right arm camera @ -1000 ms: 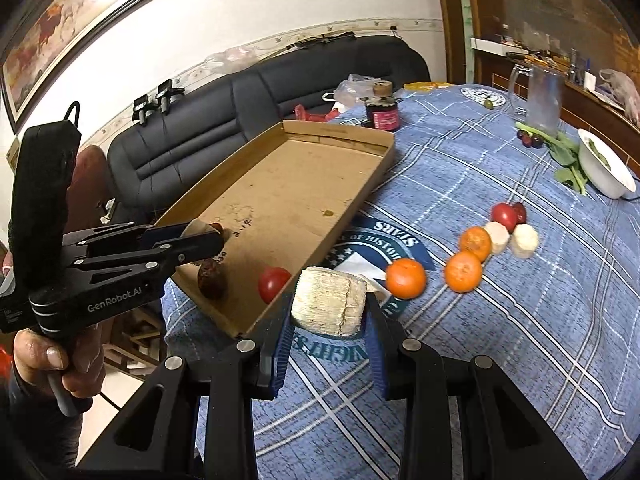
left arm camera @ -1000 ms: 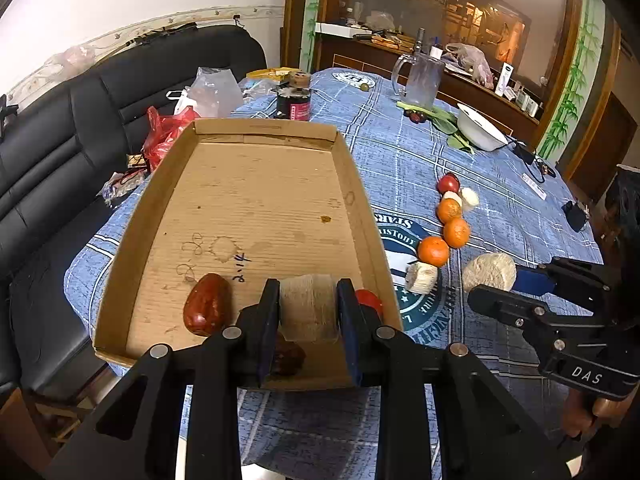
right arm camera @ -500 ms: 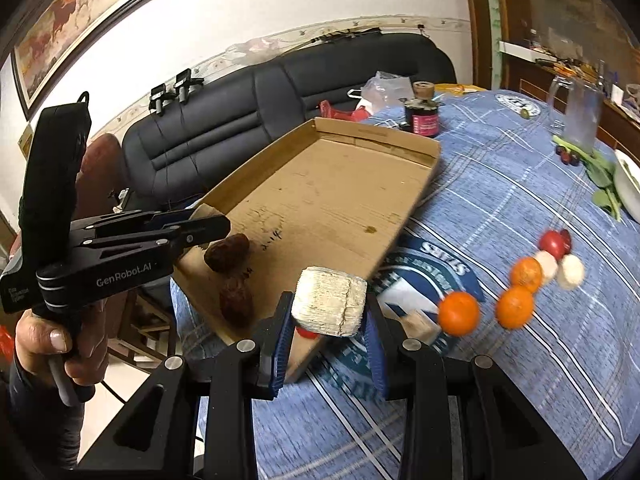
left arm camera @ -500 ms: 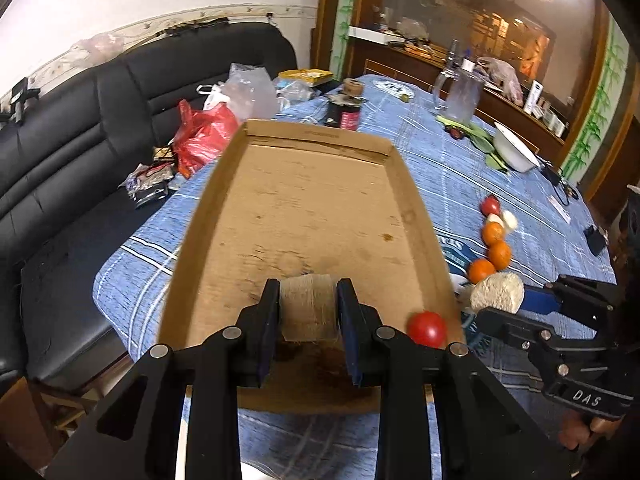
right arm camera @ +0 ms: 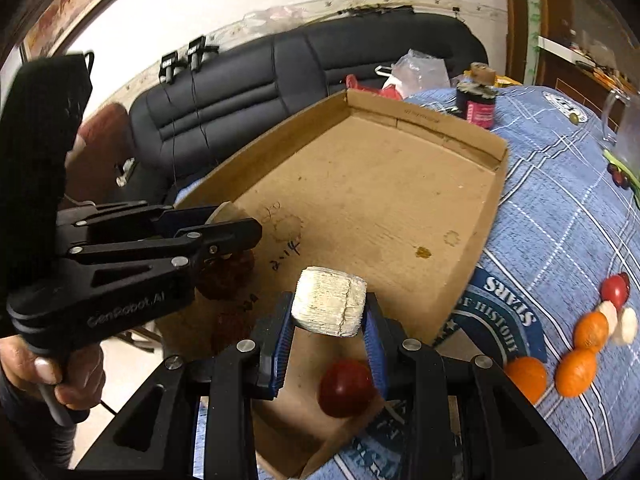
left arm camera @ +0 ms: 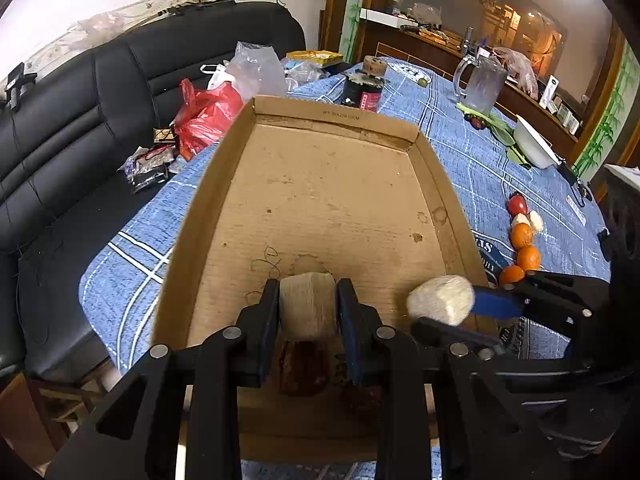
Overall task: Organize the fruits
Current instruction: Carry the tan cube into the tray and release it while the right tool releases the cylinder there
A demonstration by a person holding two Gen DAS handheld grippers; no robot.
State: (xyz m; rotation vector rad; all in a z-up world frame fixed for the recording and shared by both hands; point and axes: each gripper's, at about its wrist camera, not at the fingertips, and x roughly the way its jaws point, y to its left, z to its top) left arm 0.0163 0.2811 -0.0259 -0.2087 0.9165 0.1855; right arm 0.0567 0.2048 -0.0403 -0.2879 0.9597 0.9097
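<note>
Cardboard tray [left arm camera: 320,200] on the blue-checked tabletop [left arm camera: 480,160] holds dark red fruits [right arm camera: 224,276] and a red tomato [right arm camera: 346,388] at its near end. Left tool [left arm camera: 307,308] pinches a pale, fibrous beige chunk [left arm camera: 307,304] over the tray; right tool [right arm camera: 328,320] pinches a similar whitish block [right arm camera: 329,306], at 3 o'clock from the left one. Oranges [right arm camera: 576,372] lie outside, at 3 o'clock from the tray. Since the earlier frame, both tools have moved farther over the tray.

We see our left gripper [right arm camera: 224,236]: black frame, silver screws, grey "GenRobot.AI" lettering, bare-skinned hand [right arm camera: 52,376] on its grip. Our right gripper [right arm camera: 328,332] shows black fingers with ribbed blue pads [right arm camera: 282,340].
</note>
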